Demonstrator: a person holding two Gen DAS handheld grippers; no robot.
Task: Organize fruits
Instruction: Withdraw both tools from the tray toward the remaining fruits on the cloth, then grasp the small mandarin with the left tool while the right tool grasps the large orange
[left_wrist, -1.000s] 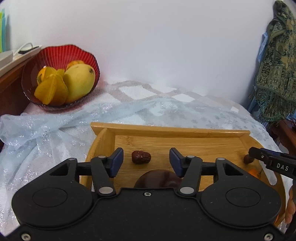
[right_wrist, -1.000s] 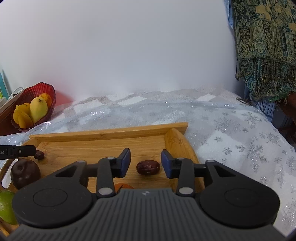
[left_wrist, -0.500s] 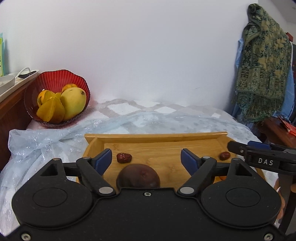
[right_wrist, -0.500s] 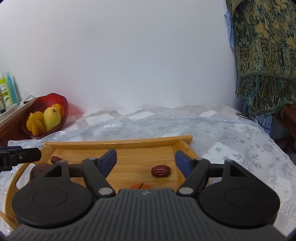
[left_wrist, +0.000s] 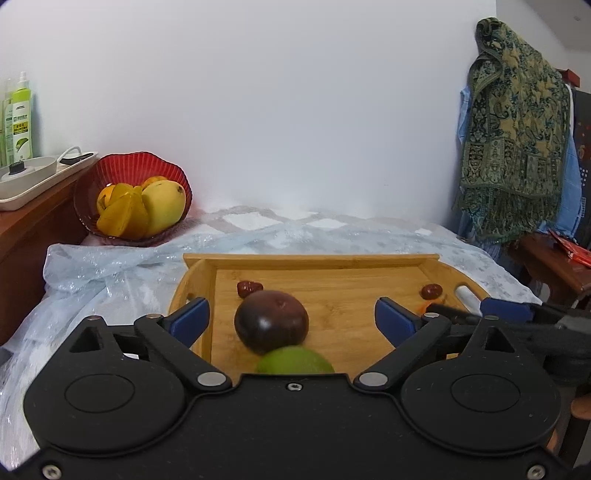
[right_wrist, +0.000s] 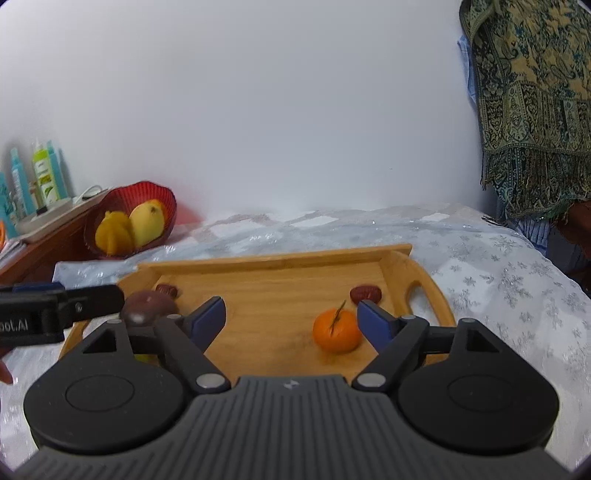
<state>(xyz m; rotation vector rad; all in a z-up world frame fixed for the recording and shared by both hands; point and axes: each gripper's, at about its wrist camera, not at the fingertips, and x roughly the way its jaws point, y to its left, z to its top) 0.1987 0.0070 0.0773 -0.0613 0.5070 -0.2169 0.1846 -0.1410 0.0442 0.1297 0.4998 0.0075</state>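
A wooden tray (left_wrist: 369, 260) (right_wrist: 280, 262) lies on the covered table. On it are a dark purple round fruit (left_wrist: 271, 320) (right_wrist: 147, 308), a green fruit (left_wrist: 295, 361), two red dates (left_wrist: 249, 288) (left_wrist: 431, 291) (right_wrist: 365, 293) (right_wrist: 167, 290) and a small orange (right_wrist: 337, 330). My left gripper (left_wrist: 291, 318) is open and empty, with the purple fruit between its fingers' line. My right gripper (right_wrist: 291, 317) is open and empty, the orange just inside its right finger.
A red bowl (left_wrist: 136, 173) (right_wrist: 147, 195) with a mango and yellow fruits stands at the back left. A wooden side table (left_wrist: 33, 221) with bottles is at the left. A patterned cloth (left_wrist: 517, 129) hangs at the right.
Both grippers have opened wide and pulled back and up from the tray. The dates lie free on the tray; the green fruit and the orange have come into view.
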